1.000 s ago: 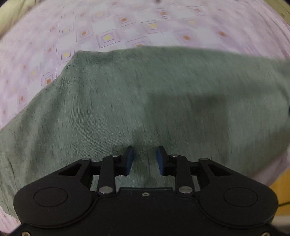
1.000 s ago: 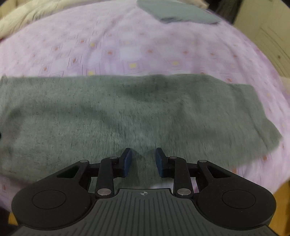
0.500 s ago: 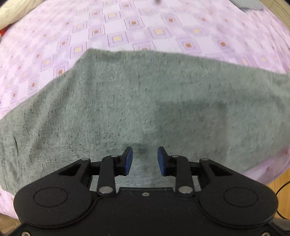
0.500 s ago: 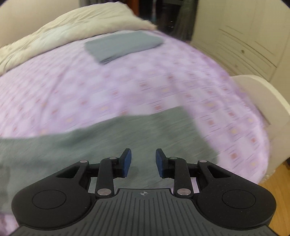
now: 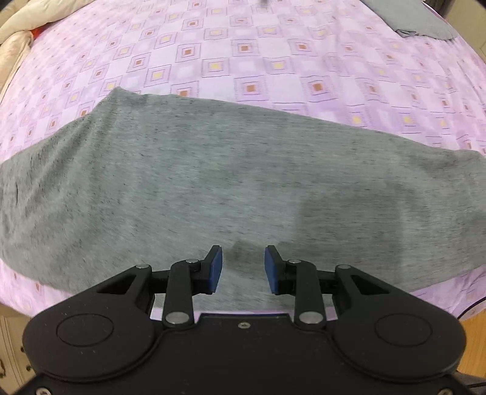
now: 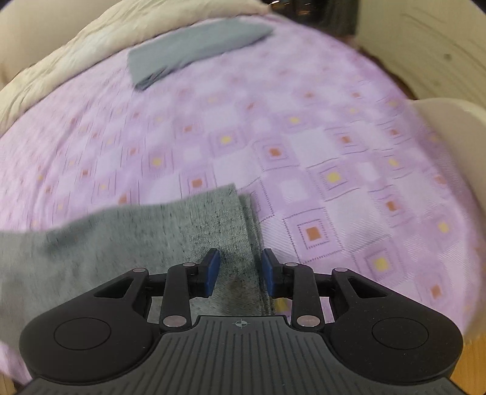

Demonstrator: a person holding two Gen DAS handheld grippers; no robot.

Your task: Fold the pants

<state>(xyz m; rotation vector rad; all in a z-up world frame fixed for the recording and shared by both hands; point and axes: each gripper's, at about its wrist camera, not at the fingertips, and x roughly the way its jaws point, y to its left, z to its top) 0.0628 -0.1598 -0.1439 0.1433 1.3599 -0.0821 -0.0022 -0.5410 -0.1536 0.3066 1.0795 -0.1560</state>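
Grey knit pants lie flat as a long strip across the purple patterned bed sheet. My left gripper hovers over the strip's near edge, open, with nothing between its blue pads. In the right wrist view the strip's right end shows stacked hem edges. My right gripper stands over that end. Its jaws are opening, the cloth lies beneath them, and the pads do not press on it.
A folded grey garment lies far back on the bed, also at the top right of the left wrist view. A beige quilt is bunched along the far side. A cream footboard and wooden floor border the right.
My right gripper has swept right along the pants to their right end and widened slightly. The left view has pulled back and rolled, showing more sheet beyond the strip.
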